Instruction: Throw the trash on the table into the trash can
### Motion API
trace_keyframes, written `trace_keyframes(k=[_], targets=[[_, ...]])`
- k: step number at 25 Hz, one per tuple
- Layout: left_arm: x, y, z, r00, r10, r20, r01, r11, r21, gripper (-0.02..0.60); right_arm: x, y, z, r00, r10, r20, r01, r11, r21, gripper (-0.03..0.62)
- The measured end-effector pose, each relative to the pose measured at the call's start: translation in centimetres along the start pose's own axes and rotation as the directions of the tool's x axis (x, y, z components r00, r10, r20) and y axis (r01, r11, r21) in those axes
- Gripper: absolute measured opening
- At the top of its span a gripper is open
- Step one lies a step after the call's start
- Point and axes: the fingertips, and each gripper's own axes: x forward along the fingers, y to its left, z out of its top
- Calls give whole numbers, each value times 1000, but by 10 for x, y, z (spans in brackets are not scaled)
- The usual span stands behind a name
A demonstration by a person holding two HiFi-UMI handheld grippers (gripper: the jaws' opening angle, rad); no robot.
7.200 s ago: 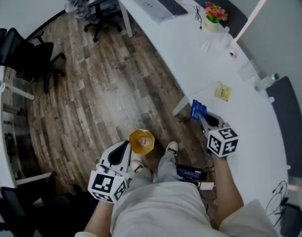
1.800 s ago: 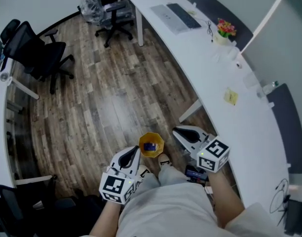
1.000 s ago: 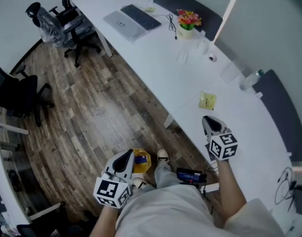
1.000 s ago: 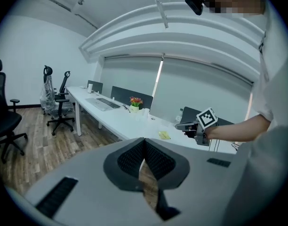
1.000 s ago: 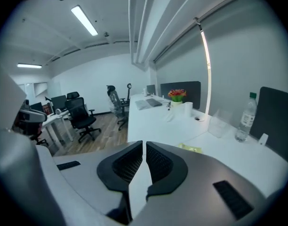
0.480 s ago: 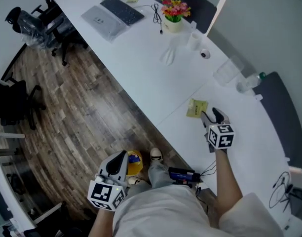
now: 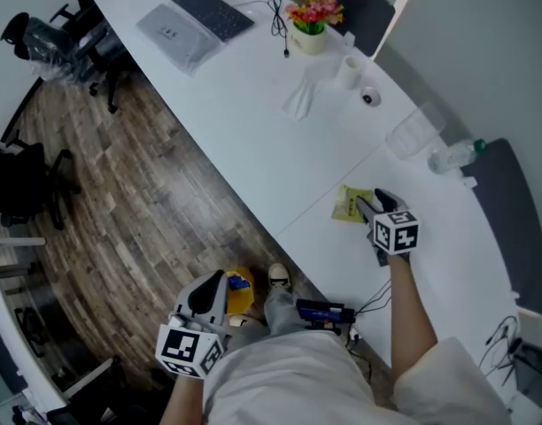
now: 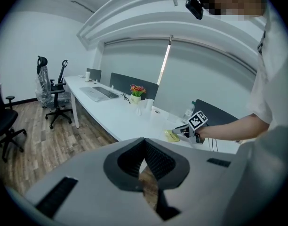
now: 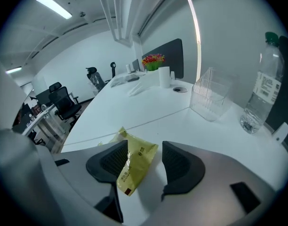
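One yellow wrapper (image 7: 346, 204) lies flat on the white table (image 7: 253, 127), close to its near edge on the right, and the right gripper (image 7: 367, 205) is down over it. Its fingers (image 9: 108, 161) have just been opening and now stand released. There is one on each side of the wrapper, and the left one is right at the wrapper's edge. As far as I can see, neither presses on it. The step in hand looks to me like the pickup of this piece of trash: the reach is made but the grab is not.

The trash can (image 7: 238, 292), a small yellow one, stands on the wooden floor by the person's feet. It is to the left and well apart from the wrapper, and something blue is inside it. The left gripper (image 7: 220, 277) hangs just beside the can, its fingers clenched together on nothing.

I'd say the next move calls for the fingertips to settle onto the table and close on the wrapper. It is thin and lies flat, so the pinch would need to catch a crease or a raised edge, or the wrapper may just slide. After that comes a swing left and down to the can, then a release over its mouth. The clear holder (image 9: 210, 100) and the water bottle (image 9: 261, 88) stand farther back and should not get in the way.
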Motion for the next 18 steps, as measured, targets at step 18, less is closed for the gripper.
trace_keyframes(k=[18], targets=[[5, -7, 9, 1000, -30, 1, 30, 999, 22, 0, -24, 24, 17, 992, 99, 77, -104, 992, 66, 31]])
